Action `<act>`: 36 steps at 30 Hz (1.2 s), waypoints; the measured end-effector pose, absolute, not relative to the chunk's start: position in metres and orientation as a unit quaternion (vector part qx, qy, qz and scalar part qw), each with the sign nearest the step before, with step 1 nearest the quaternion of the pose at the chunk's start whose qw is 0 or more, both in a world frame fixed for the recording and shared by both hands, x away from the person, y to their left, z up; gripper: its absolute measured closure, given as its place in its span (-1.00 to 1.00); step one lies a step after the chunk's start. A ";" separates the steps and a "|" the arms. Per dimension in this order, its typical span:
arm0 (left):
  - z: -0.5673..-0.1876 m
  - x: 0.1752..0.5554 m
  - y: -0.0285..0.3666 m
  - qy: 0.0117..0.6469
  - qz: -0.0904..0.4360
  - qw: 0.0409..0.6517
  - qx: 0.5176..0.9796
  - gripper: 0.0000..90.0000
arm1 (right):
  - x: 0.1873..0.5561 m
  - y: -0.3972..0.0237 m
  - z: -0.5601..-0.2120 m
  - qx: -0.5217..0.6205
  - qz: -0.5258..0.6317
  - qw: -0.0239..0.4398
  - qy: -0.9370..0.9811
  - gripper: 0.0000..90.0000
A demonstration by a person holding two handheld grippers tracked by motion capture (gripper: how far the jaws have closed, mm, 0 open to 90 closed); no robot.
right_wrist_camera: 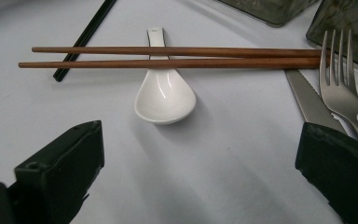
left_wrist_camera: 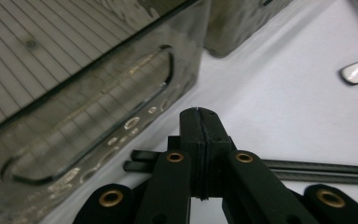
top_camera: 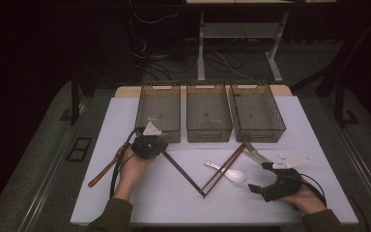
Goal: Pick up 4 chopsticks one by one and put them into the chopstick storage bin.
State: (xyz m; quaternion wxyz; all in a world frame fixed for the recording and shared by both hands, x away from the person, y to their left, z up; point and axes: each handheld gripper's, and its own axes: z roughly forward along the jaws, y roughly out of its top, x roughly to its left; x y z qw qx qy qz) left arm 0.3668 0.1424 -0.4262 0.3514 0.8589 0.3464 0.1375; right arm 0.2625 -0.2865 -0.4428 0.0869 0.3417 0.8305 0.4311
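The black chopsticks (top_camera: 183, 170) lay on the table, slanting from the left basket (top_camera: 159, 108) toward the person. The left tongs (left_wrist_camera: 200, 135) pinched their far end; the right tongs (right_wrist_camera: 198, 154) stood spread.

Black chopsticks (left_wrist_camera: 307, 170) partly hidden behind the left claw (left_wrist_camera: 200, 140), fork (right_wrist_camera: 342, 88) handle behind right claw (right_wrist_camera: 191, 172), knife (right_wrist_camera: 310, 100) likewise.

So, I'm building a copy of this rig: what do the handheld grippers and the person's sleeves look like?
Both are black. The left gripper has a grey three-cornered plate, a black cable and brass-coloured pivot bushings. The right gripper carries a longer white plate with dark holes. The sleeves are olive green.
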 end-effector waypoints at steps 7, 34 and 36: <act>-0.435 0.373 0.141 0.351 0.143 0.336 0.863 0.98 | 0.263 -0.286 -0.443 0.340 0.430 0.087 0.832 -0.98; -0.440 0.375 0.149 0.357 0.161 0.299 0.870 0.98 | 0.263 -0.286 -0.444 0.341 0.430 0.086 0.832 -0.98; -0.440 0.375 0.150 0.358 0.162 0.298 0.870 0.98 | 0.263 -0.286 -0.444 0.340 0.430 0.086 0.832 -0.98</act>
